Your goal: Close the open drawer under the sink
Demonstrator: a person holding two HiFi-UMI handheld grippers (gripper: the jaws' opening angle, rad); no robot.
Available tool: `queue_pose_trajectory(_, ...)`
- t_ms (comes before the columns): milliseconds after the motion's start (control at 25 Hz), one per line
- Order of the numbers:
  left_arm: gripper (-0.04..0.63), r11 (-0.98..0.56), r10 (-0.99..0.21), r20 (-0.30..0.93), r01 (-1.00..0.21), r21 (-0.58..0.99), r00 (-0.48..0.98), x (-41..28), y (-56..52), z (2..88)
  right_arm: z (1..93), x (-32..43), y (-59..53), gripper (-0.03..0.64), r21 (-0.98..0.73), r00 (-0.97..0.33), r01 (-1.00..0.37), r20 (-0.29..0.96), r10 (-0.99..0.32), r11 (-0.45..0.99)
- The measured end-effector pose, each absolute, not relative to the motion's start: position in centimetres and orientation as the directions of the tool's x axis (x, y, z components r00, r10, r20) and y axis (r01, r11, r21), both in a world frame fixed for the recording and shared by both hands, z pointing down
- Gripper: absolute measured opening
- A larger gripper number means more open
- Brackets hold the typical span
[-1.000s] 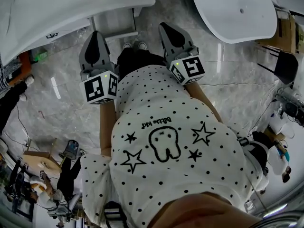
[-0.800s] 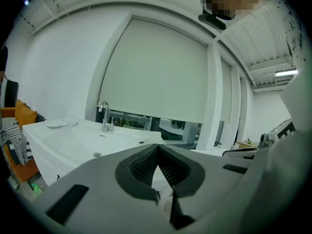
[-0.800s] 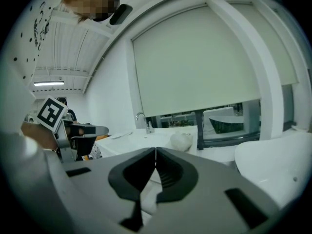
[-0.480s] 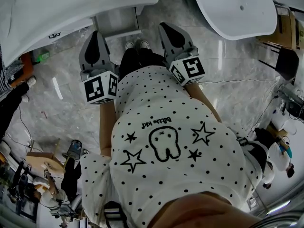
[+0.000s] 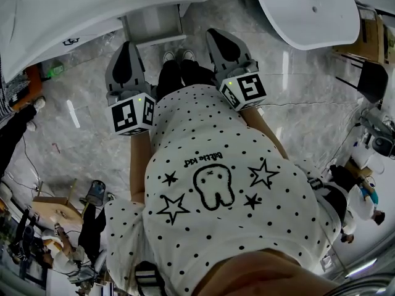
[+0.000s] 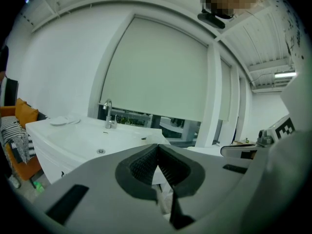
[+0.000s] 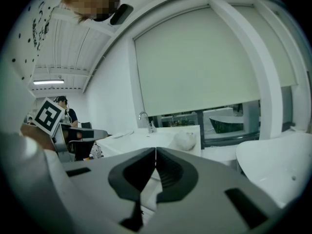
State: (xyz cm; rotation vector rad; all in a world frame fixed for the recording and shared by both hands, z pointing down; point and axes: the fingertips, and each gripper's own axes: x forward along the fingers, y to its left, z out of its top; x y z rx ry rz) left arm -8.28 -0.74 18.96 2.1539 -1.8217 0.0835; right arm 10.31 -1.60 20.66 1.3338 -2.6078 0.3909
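The white sink vanity fills the head view's top left, and its open drawer juts out below the counter edge. Held side by side in front of the person's body, both grippers point toward it. My left gripper is shut and empty, a little short of the drawer and to its left. My right gripper is also shut and empty, to the right of the drawer. In the left gripper view the basin and faucet lie beyond the shut left gripper. The right gripper shows its pads pressed together.
A white freestanding tub stands at the top right, also seen at the right of the right gripper view. The person's shoes stand on the grey marble floor. Cables and gear lie at the lower left.
In the head view the vanity and drawer have slid a little to the right and the shoes show more fully. Both grippers stay shut and side by side.
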Motion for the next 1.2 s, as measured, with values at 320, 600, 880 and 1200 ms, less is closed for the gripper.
queue_pose_trajectory(320, 0.006, -0.135, -0.948, 0.257, -0.969, 0.207, 0.187, -8.7, 0.3, 19.6, 20.6, 10.3, -0.8, 0.015, -0.138, -0.573, -0.818, 0.288, -0.767, 0.559)
queue_pose_trajectory(600, 0.006, -0.124, -0.935, 0.307, -0.973, 0.194, 0.18, -10.1, 0.8, 22.0, 21.0, 9.7, -0.2, 0.015, -0.146, -0.577, -0.814, 0.3, -0.759, 0.562)
queue_pose_trajectory(880, 0.006, -0.128, -0.879, 0.435, -0.975, 0.182, 0.197, -9.9, 1.7, 28.2, 22.5, 9.0, 0.1, 0.015, -0.159, -0.604, -0.793, 0.328, -0.727, 0.587)
queue_pose_trajectory(1200, 0.006, -0.137, -0.79, 0.569, -0.97, 0.2, 0.229, -9.2, 2.9, 36.8, 24.0, 8.1, 0.3, 0.015, -0.167, -0.617, -0.781, 0.354, -0.703, 0.602)
